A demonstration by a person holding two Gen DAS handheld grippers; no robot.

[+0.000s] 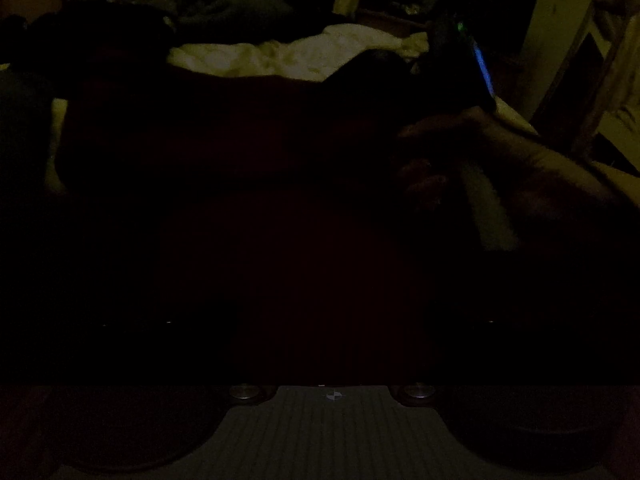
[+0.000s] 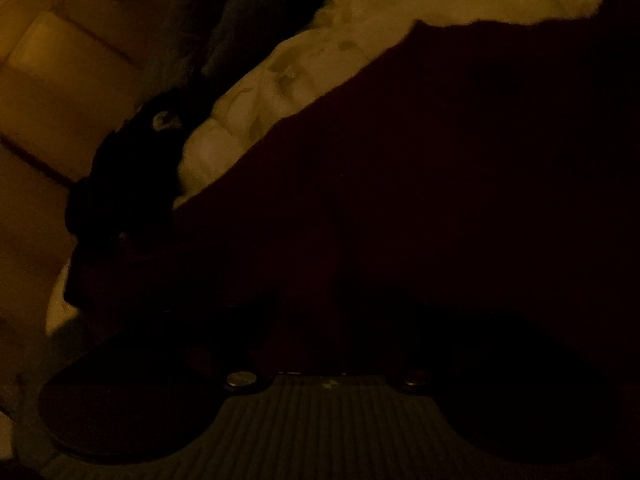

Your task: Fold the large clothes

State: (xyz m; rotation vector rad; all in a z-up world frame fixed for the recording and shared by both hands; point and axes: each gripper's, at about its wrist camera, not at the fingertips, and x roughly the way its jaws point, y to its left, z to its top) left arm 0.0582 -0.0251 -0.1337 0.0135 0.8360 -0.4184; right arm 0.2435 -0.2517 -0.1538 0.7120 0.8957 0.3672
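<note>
The room is very dark. A large dark red garment lies spread over a pale quilted bedcover. It also fills the right wrist view, over the same bedcover. The left gripper's fingers are lost in the dark low over the garment. In the left wrist view a hand holds the right gripper at the garment's right edge; its jaws are not discernible. In the right wrist view the fingers are too dark to make out.
Dark clothes or bedding are piled at the back of the bed. A black bundle lies at the bed's left edge, beside the floor. A doorway and furniture stand at the right.
</note>
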